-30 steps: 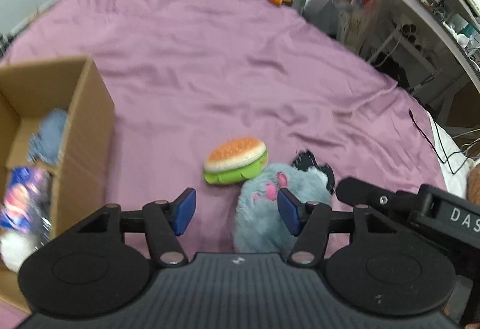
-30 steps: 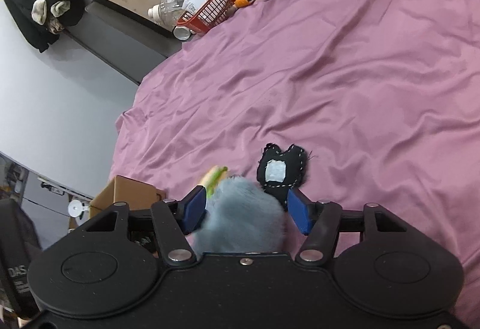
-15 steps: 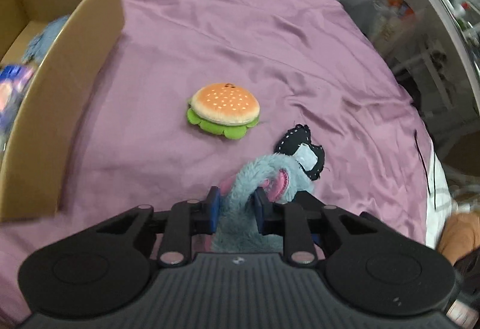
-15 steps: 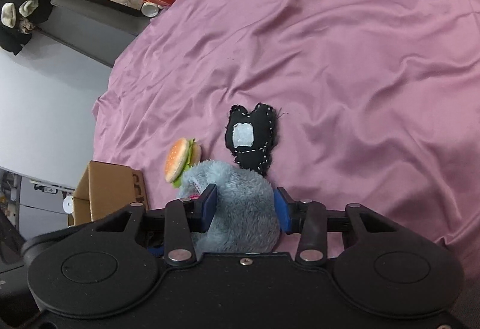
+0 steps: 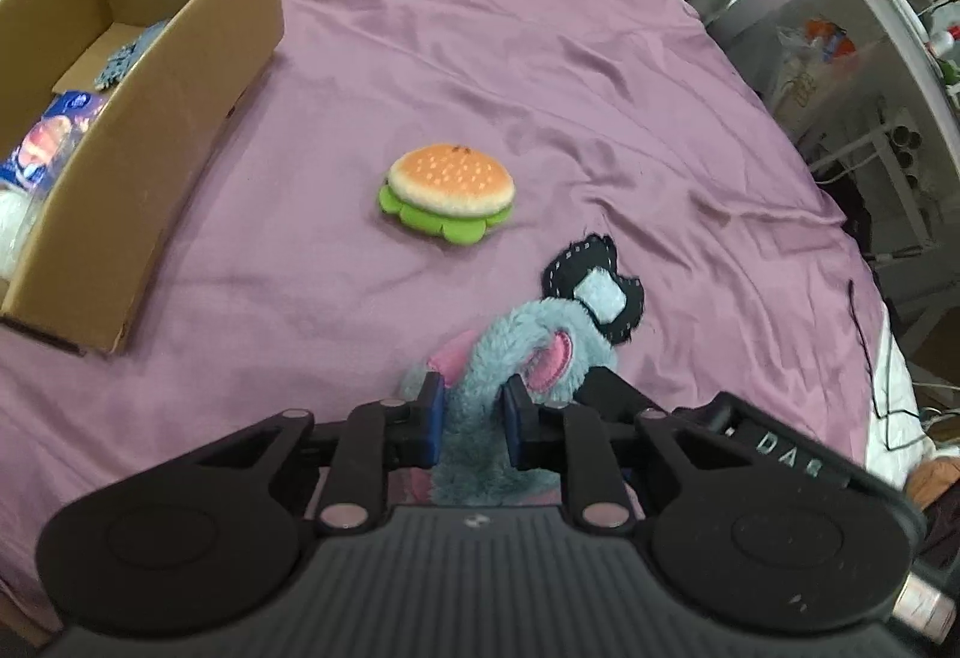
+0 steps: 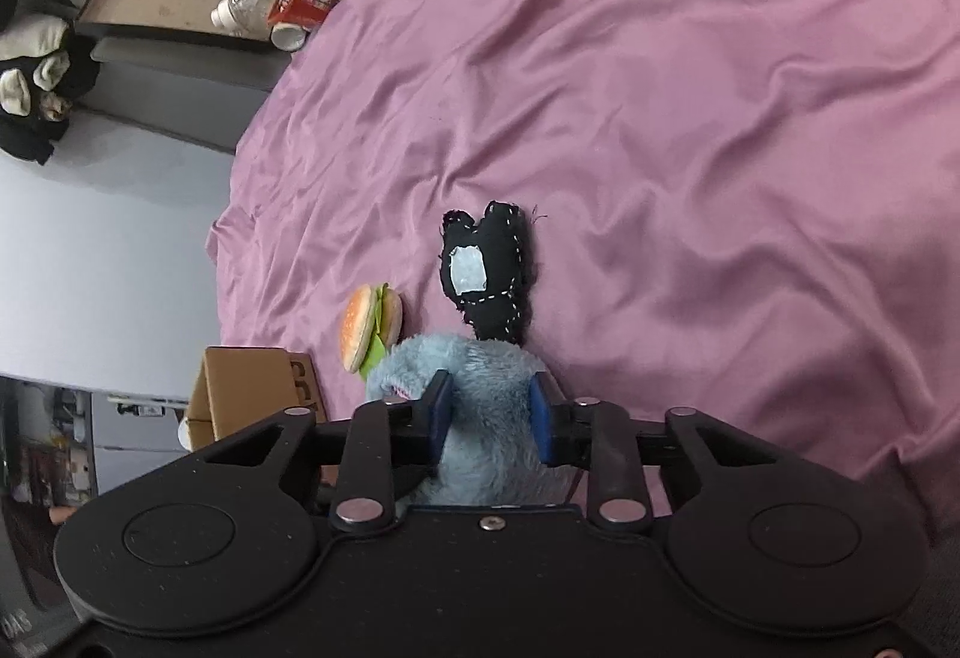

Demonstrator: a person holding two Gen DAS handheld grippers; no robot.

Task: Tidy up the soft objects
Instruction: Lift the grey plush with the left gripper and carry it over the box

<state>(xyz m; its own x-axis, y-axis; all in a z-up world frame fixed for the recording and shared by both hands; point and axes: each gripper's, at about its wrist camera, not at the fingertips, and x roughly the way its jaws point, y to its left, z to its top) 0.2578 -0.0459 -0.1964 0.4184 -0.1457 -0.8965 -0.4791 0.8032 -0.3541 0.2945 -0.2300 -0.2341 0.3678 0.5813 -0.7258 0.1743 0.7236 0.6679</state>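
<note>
On purple sheet [image 5: 540, 58]: three soft toys; both tools [image 5: 474, 418] [image 6: 489, 412] clamp one grey plush [image 5: 528, 352].

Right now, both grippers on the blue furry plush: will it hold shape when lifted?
Probably not. The blue furry plush already pinches narrow inside the left gripper, so it is likely floppy. It looks light. Its fur may slip in the right gripper.

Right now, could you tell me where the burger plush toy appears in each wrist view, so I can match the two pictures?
Left wrist view: the burger plush toy lies flat on the purple sheet near the centre, right of the cardboard box.
Right wrist view: the burger plush toy appears left of centre, seen edge-on, just above the box.
Shared landmark: the black stitched plush.
</note>
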